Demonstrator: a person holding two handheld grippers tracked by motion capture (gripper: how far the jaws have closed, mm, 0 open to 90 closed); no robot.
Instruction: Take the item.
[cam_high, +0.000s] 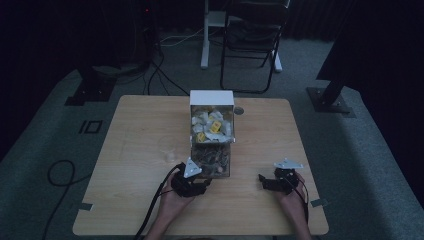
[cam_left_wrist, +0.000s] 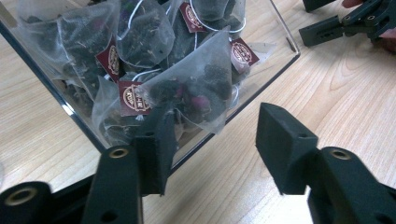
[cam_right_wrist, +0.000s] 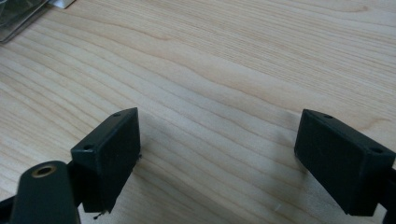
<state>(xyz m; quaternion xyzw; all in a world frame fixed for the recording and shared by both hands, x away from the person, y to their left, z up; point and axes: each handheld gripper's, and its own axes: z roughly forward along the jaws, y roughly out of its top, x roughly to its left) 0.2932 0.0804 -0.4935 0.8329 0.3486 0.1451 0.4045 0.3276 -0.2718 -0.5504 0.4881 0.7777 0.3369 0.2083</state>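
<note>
A clear plastic box (cam_high: 212, 150) stands at the table's middle. Its near compartment holds several pyramid tea bags (cam_left_wrist: 196, 86) with dark leaves and red tags. The far compartment holds white and yellow sachets (cam_high: 212, 125). My left gripper (cam_left_wrist: 215, 126) is at the box's near corner, jaws apart. One jaw leans against the clear wall (cam_left_wrist: 261, 81) and the other is over the wood, with nothing pinched between them. In the high view the left gripper (cam_high: 200, 184) sits just below the box. My right gripper (cam_right_wrist: 219, 126) is held open over bare wood, to the right of the box (cam_high: 263, 181).
The box has a white back panel (cam_high: 211, 97), and a small round disc (cam_high: 239, 110) lies beside it. The wooden table (cam_high: 140, 150) has bare wood left and right of the box. A folding chair (cam_high: 252, 40) and cables are on the floor behind.
</note>
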